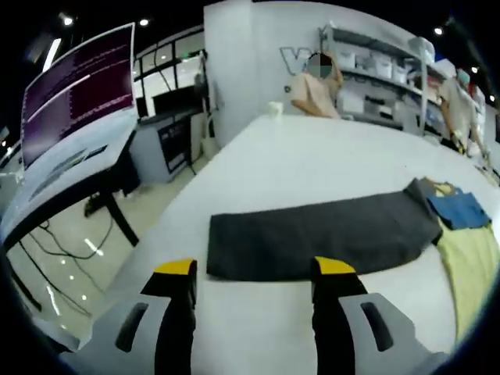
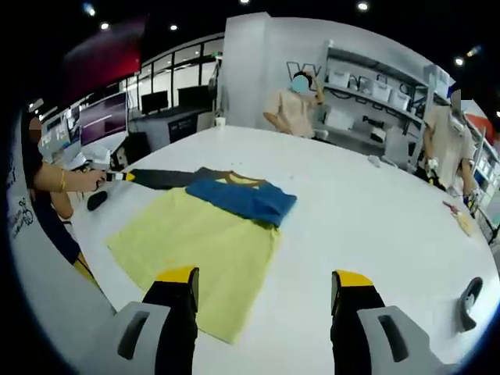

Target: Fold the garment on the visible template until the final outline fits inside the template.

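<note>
holding both the left claw (image 1: 255,269) and right claw (image 2: 266,277) spread and empty, we should pinch the near edge of the blue garment (image 2: 242,199) lying on the yellow template (image 2: 195,250) on the tabletop (image 2: 375,211), folding evenly inward.

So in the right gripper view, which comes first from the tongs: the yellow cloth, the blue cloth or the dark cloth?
1. Yellow cloth, just ahead of the right tongs, toward their left.
2. Blue cloth, lying on the yellow one's far end.
3. Dark cloth, farthest, beyond the blue one on the left.
</note>
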The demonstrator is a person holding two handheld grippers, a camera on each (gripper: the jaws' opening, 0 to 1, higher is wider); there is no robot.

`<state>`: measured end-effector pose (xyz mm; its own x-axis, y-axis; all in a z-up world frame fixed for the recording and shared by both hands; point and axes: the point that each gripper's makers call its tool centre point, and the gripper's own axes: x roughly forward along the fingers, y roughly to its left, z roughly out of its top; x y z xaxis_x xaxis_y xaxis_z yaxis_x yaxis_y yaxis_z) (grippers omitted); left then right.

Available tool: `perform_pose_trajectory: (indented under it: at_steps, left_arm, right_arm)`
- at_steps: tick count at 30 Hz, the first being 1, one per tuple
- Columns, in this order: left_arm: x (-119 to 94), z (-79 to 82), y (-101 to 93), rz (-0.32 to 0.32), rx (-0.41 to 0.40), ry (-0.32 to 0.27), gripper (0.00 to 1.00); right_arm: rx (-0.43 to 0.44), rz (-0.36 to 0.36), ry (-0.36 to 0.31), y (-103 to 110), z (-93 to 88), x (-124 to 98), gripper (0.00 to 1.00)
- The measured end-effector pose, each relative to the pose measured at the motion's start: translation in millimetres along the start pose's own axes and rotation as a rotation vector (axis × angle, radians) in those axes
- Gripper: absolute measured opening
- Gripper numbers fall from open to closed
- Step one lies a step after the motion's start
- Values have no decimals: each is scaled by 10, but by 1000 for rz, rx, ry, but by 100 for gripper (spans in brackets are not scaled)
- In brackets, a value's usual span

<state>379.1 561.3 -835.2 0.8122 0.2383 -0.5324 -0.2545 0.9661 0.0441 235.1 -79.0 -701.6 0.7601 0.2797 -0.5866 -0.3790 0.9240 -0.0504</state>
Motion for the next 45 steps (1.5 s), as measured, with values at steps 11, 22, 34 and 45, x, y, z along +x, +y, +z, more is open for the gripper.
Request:
perform_pose_trajectory:
  at_steps: [11,22,34,45]
  left_arm:
    - [168,-85,138,-29,-39,48,40]
    - [182,-42,102,-28,-5,40,16]
    - [-26,279,-170,-60,17,-29,0]
    - [-128,913,-785,-210,97,-162,0]
  right_arm:
    - [-6,18,7,118,24,28,62]
    - [3,12,15,115,1,18,58]
    - [10,24,17,171,-44,18,58]
    - [41,35,-10,211,-66,-49,58]
